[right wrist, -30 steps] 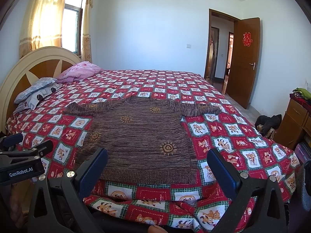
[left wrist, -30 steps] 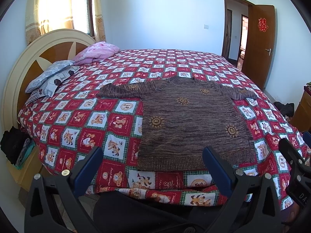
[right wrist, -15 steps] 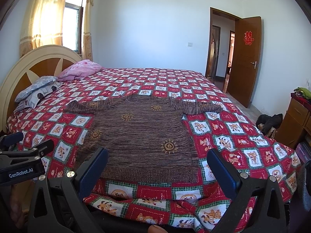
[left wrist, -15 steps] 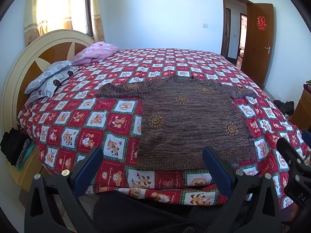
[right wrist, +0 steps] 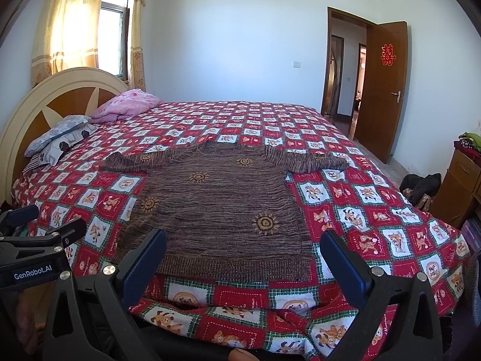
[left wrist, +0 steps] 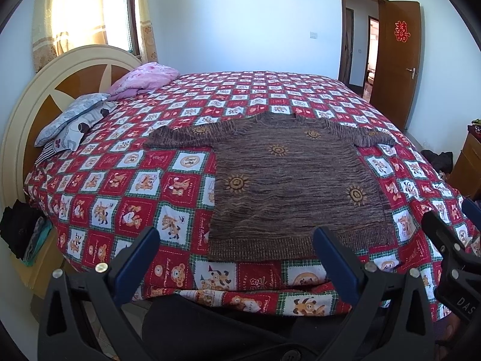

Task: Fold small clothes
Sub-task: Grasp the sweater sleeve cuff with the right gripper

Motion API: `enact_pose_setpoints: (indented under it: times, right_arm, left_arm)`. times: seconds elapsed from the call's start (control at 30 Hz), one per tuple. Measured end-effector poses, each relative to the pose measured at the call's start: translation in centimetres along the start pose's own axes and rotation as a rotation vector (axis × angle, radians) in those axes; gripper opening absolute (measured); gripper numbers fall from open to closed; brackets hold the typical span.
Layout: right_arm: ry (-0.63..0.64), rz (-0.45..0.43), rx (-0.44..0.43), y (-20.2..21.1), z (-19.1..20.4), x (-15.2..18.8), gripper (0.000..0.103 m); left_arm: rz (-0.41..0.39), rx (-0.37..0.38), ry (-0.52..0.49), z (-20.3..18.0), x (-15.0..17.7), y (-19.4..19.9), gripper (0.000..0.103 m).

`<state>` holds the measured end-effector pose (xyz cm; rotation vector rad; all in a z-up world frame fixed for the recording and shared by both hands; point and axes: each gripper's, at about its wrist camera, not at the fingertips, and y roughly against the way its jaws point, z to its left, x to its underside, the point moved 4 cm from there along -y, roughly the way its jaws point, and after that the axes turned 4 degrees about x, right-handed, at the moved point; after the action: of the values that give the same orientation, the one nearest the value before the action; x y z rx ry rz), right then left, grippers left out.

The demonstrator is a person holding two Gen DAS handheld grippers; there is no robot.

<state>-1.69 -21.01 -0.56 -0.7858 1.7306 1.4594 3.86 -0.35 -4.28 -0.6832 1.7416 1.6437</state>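
Observation:
A brown knit sweater [left wrist: 288, 177] with orange sun motifs lies flat on the bed, sleeves spread, hem toward me. It also shows in the right wrist view [right wrist: 222, 207]. My left gripper [left wrist: 236, 240] is open and empty, held just short of the hem's left half. My right gripper [right wrist: 242, 248] is open and empty, in front of the hem's right half. Each gripper shows at the edge of the other's view: the right one [left wrist: 451, 237] and the left one [right wrist: 36, 234].
The bed has a red checked cover [left wrist: 144, 177] with cartoon patches. Pillows [left wrist: 75, 120] and a pink bundle [left wrist: 144, 78] lie by the round headboard [left wrist: 33, 99] at left. An open wooden door [right wrist: 381, 90] and a dresser [right wrist: 463, 180] stand at right.
Both grippers have drifted very slightly; the sweater sits a touch higher in the views. Nothing was grasped and the sweater has not moved.

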Motion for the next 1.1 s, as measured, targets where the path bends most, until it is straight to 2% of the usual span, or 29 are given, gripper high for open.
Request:
enact_pose_setpoints:
  times: [0.27, 0.47, 0.63, 0.8, 1.1]
  right_arm:
    - [0.028, 0.040, -0.006, -2.7, 0.2, 0.4, 0.102]
    - [0.062, 0.068, 0.023, -6.2, -0.3, 0.1, 0.102]
    - [0.114, 0.096, 0.081, -10.3, -1.3, -0.4, 0.102]
    - [0.144, 0.162, 0.115, -15.3, -2.6, -1.1, 0.102]
    - [0.156, 0.207, 0.192, -22.4, -5.8, -3.4, 0.102]
  left_arm:
    - [0.052, -0.002, 0.000, 0.1, 0.0, -2.2, 0.103]
    - [0.055, -0.023, -0.049, -0.2, -1.5, -4.9, 0.103]
    - [0.054, -0.056, -0.070, 0.1, -3.4, -8.1, 0.103]
    - [0.060, -0.088, -0.063, 0.4, -5.0, -11.7, 0.103]
    - [0.071, -0.144, -0.077, 0.2, -9.0, -18.4, 0.103]
